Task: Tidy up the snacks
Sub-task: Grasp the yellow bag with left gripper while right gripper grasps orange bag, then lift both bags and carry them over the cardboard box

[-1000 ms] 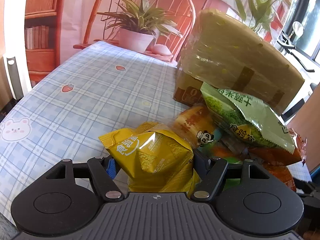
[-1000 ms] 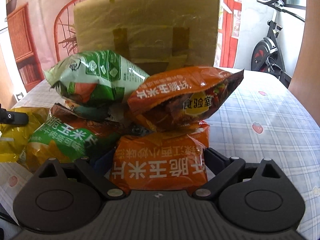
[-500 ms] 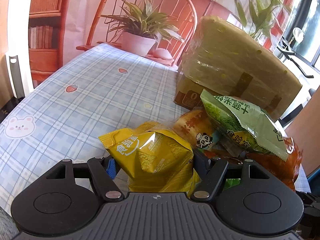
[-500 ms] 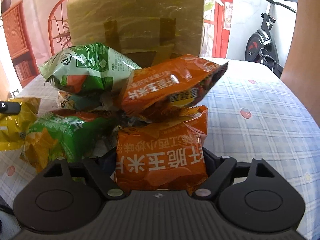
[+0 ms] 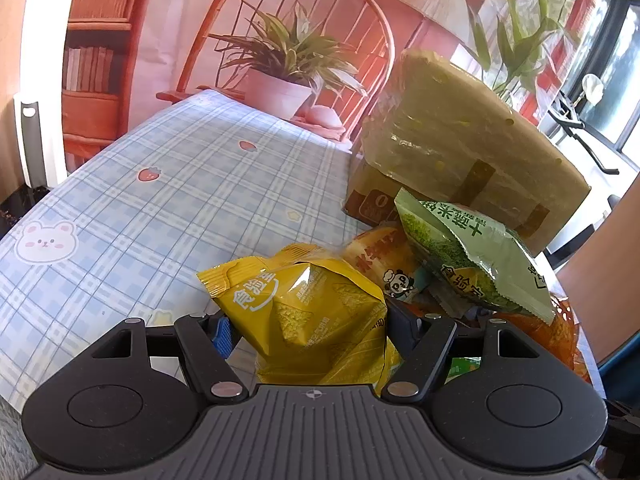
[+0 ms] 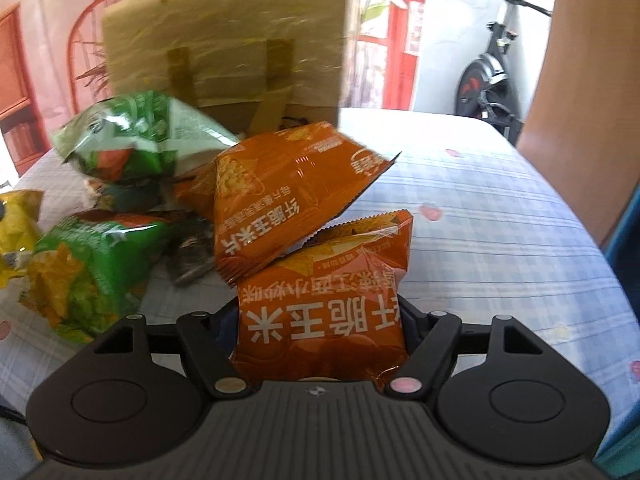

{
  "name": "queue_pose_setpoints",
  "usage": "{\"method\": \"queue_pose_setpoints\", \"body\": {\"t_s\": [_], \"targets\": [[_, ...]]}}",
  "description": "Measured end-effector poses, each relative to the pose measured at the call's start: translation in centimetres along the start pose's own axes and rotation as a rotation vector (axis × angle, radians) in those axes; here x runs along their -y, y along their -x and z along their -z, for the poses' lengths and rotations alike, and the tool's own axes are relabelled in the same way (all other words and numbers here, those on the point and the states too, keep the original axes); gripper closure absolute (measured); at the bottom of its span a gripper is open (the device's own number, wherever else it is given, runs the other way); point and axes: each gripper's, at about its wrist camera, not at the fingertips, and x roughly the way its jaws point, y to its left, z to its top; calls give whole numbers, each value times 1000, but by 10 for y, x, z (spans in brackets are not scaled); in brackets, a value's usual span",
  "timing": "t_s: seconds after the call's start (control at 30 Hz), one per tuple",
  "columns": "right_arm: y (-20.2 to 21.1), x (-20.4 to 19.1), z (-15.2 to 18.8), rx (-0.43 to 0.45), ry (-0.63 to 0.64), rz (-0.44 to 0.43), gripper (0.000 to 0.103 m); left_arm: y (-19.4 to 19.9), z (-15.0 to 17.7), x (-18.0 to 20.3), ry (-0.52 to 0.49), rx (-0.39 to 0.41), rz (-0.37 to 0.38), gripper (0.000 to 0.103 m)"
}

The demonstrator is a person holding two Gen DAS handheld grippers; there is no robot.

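Observation:
A yellow snack bag (image 5: 280,292) sits between the fingers of my left gripper (image 5: 310,328), which is shut on it just above the checked tablecloth (image 5: 160,200). To its right lies a pile with a light green bag (image 5: 460,256) on top. In the right wrist view, an orange snack bag (image 6: 328,280) fills my right gripper (image 6: 318,320). Its jaws are closing and the pads press the bag's sides. A second orange bag (image 6: 280,192) leans tilted on the held one. Two green bags (image 6: 136,140) (image 6: 88,268) lie to the left.
A plastic-wrapped cardboard box (image 6: 224,40) stands behind the pile. A potted plant (image 5: 276,92) and a red chair back (image 5: 288,8) are at the table's far end. An exercise bike (image 6: 488,80) stands beyond the table. A person's arm (image 6: 580,80) is at the right.
The right jaws narrowed onto the orange bag and drew it out of the pile. The upper orange bag tipped over onto it. The left gripper kept its hold and barely moved.

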Motion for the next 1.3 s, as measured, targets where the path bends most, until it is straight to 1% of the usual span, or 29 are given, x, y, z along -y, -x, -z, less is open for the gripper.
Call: {"method": "queue_pose_setpoints", "body": {"t_s": [0.13, 0.33, 0.47, 0.6, 0.77, 0.93, 1.07, 1.3], "targets": [[3, 9, -2, 15, -33, 34, 29, 3, 1, -2, 8, 8, 4, 29], [4, 25, 5, 5, -64, 79, 29, 6, 1, -4, 21, 19, 0, 29], [8, 34, 4, 17, -90, 107, 29, 8, -1, -5, 30, 33, -5, 29], [12, 47, 1, 41, -122, 143, 29, 11, -7, -6, 37, 55, -15, 29], [20, 62, -9, 96, -160, 167, 29, 17, -16, -2, 10, 106, -29, 29], [30, 69, -20, 156, -172, 172, 29, 24, -25, 4, -23, 155, -34, 29], [33, 71, -29, 188, -171, 172, 29, 28, -35, 8, -38, 190, -36, 28], [39, 68, -41, 227, -169, 125, 29, 38, -52, 20, -74, 240, -11, 28]]}}
